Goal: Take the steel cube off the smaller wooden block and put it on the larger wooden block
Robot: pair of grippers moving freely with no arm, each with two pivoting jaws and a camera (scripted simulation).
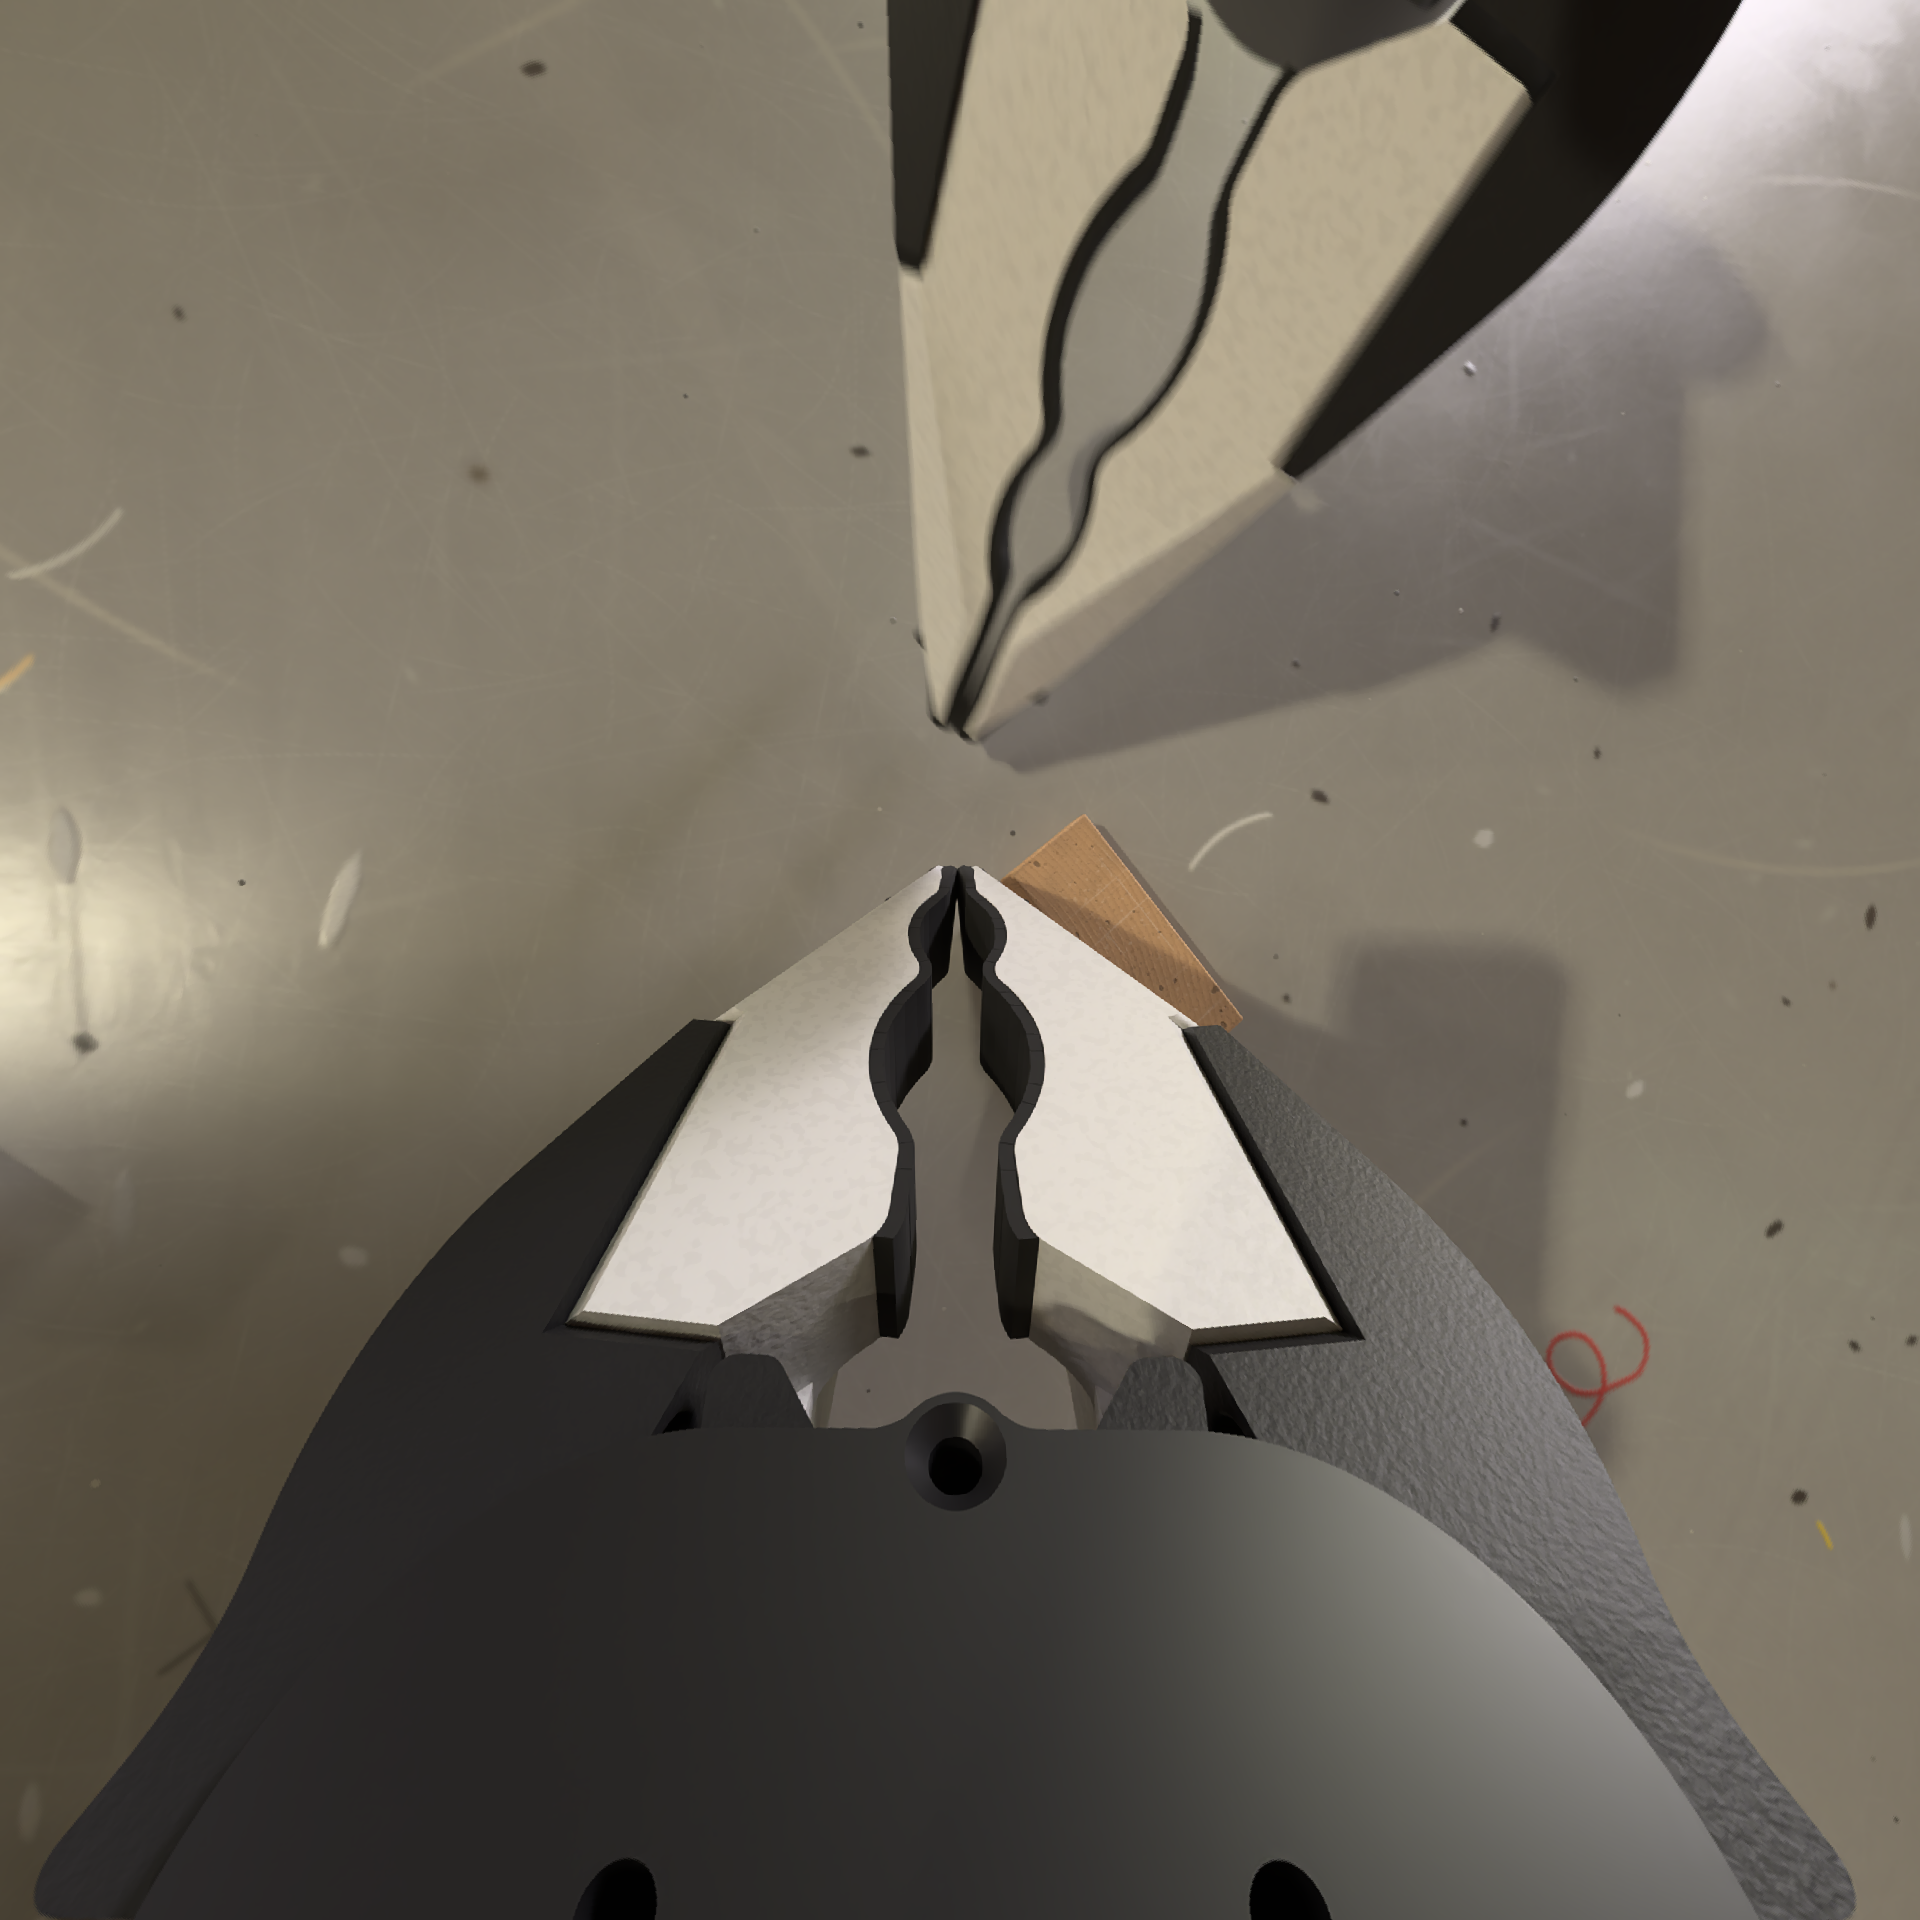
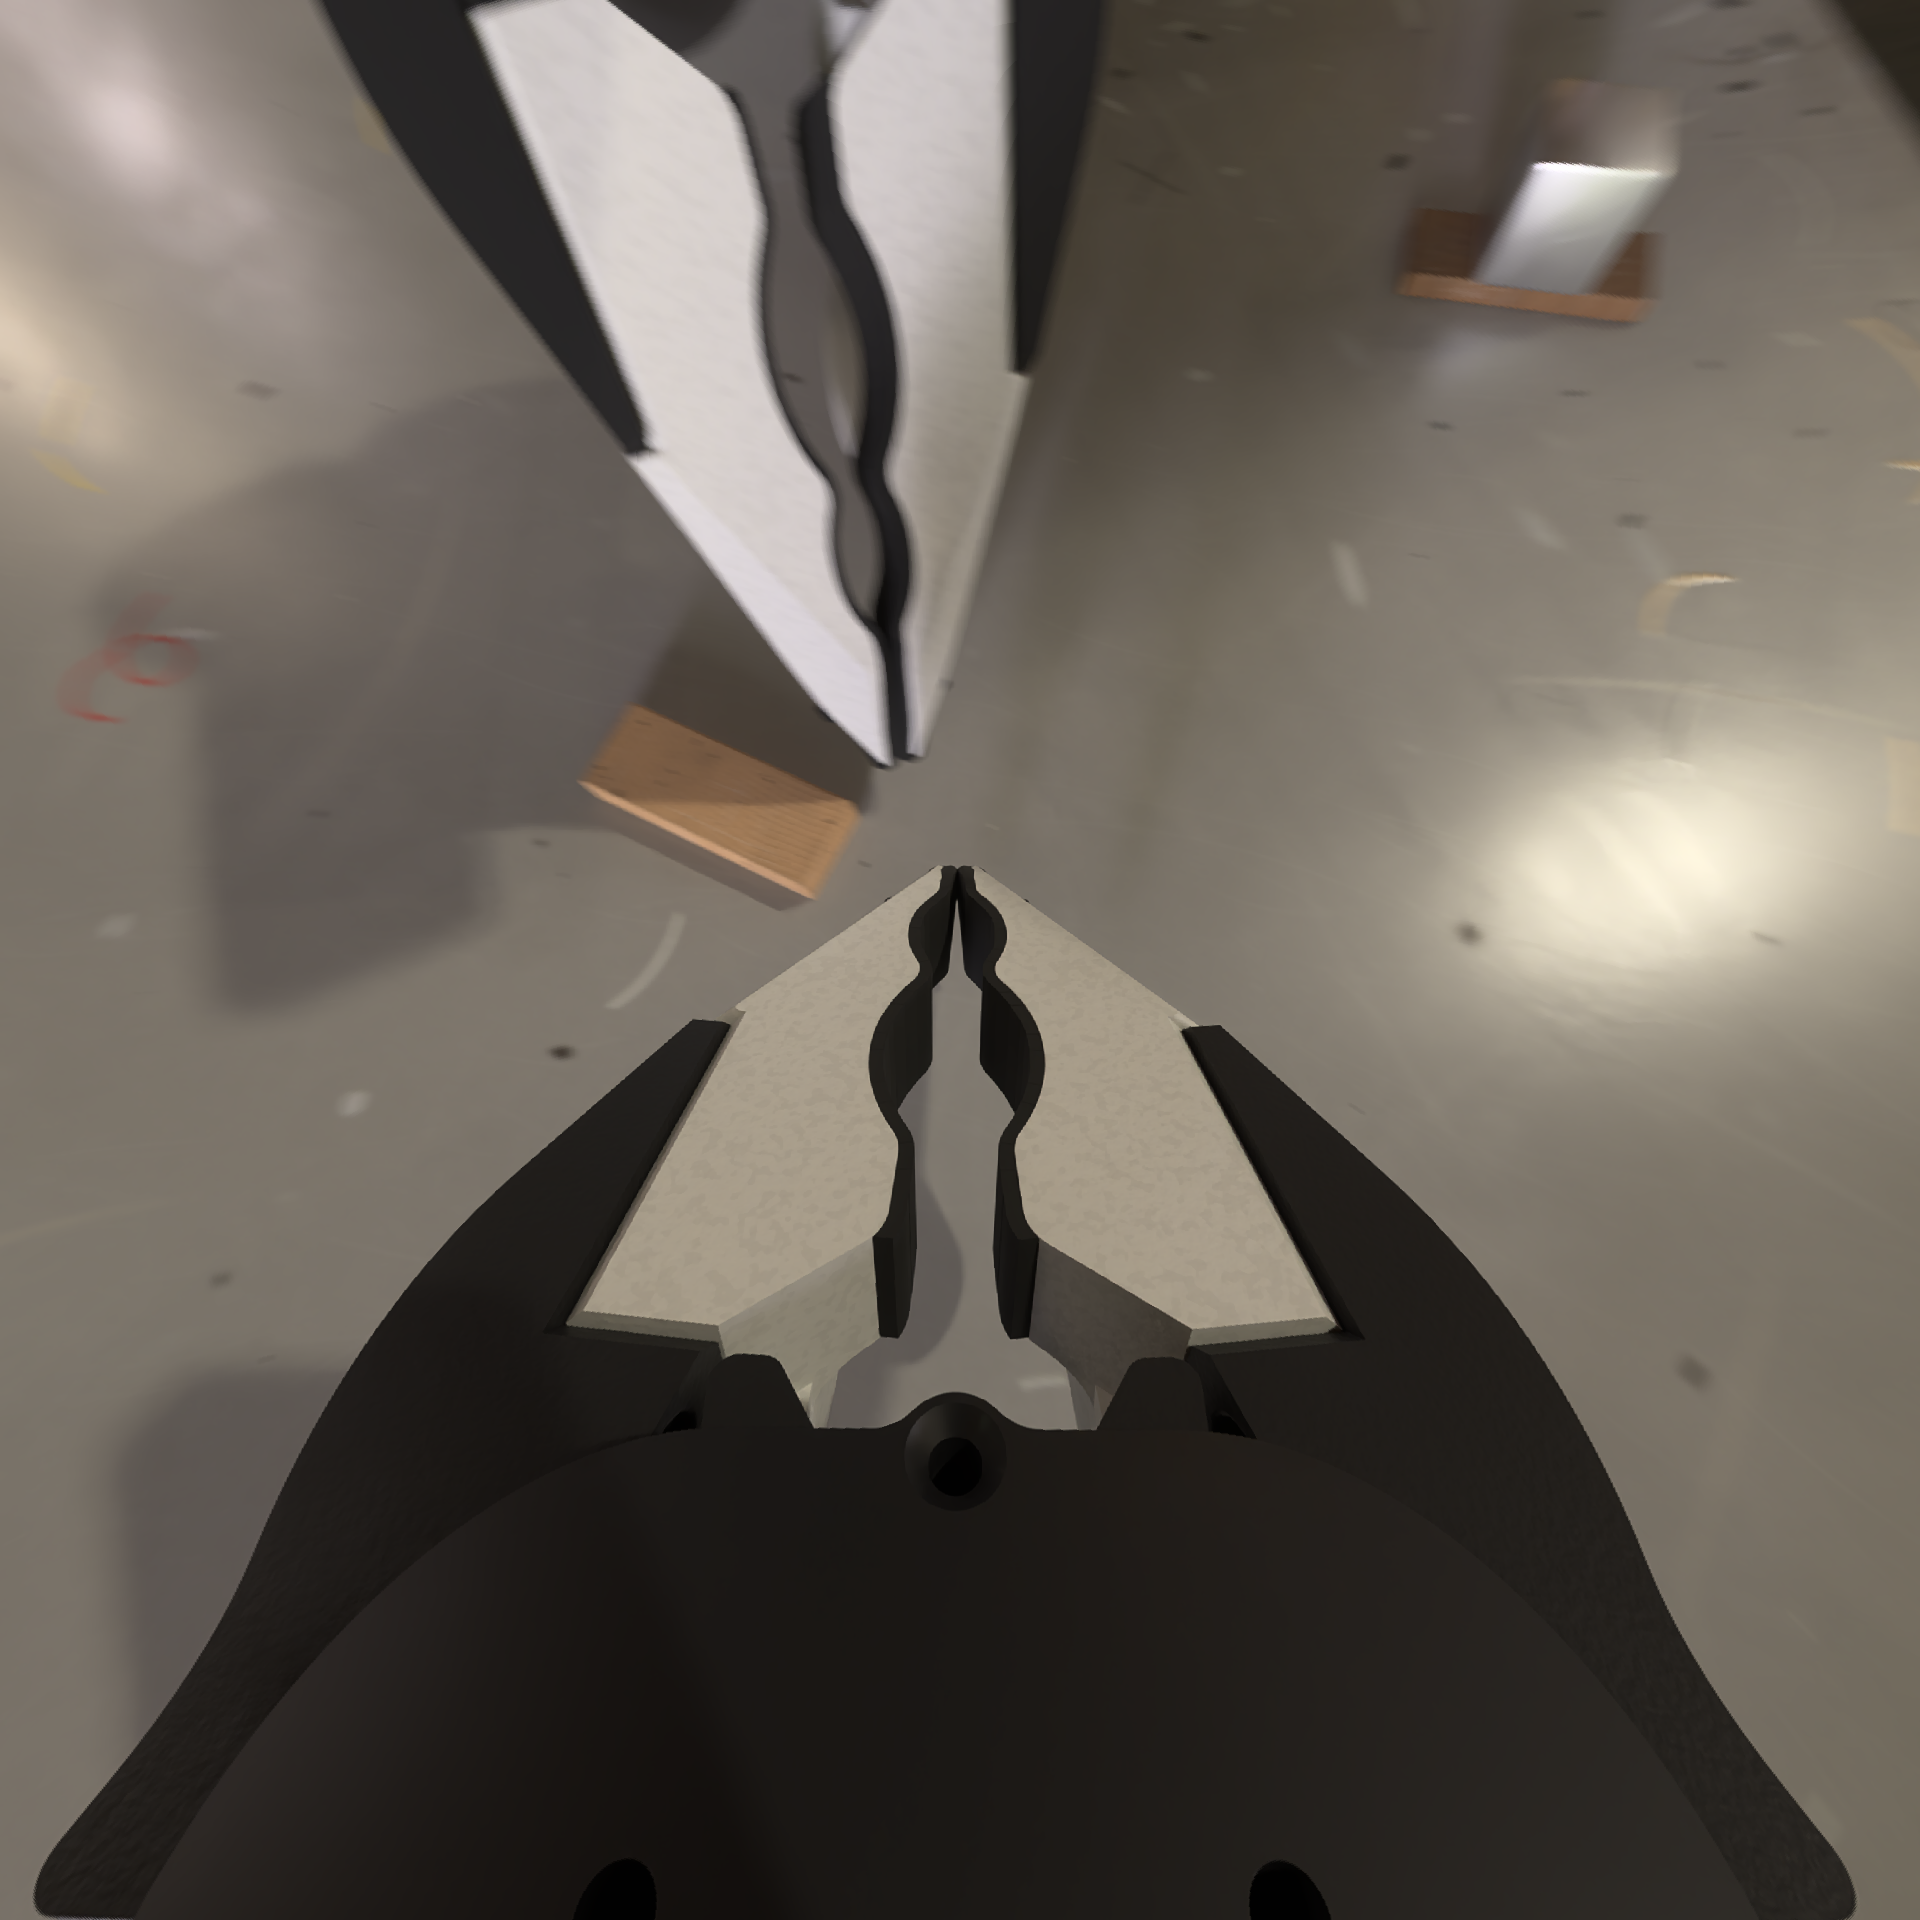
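In the right wrist view the shiny steel cube (image 2: 1558, 223) stands on a thin wooden block (image 2: 1455, 286) far off at the upper right. A bare wooden block (image 2: 717, 805) lies just left of and beyond my right gripper (image 2: 958, 871), which is shut and empty. My left gripper (image 2: 902, 753) faces it tip to tip, also shut and empty. In the left wrist view my left gripper (image 1: 958, 871) is shut, and a corner of a wooden block (image 1: 1122, 925) shows behind its right finger. The right gripper (image 1: 961, 727) points at it from above. The cube does not show in this view.
Everything sits on a scratched, speckled grey metal tabletop (image 2: 1351, 935). A small loop of red thread (image 1: 1600, 1361) lies to the right of my left gripper; it also shows blurred in the right wrist view (image 2: 125, 665).
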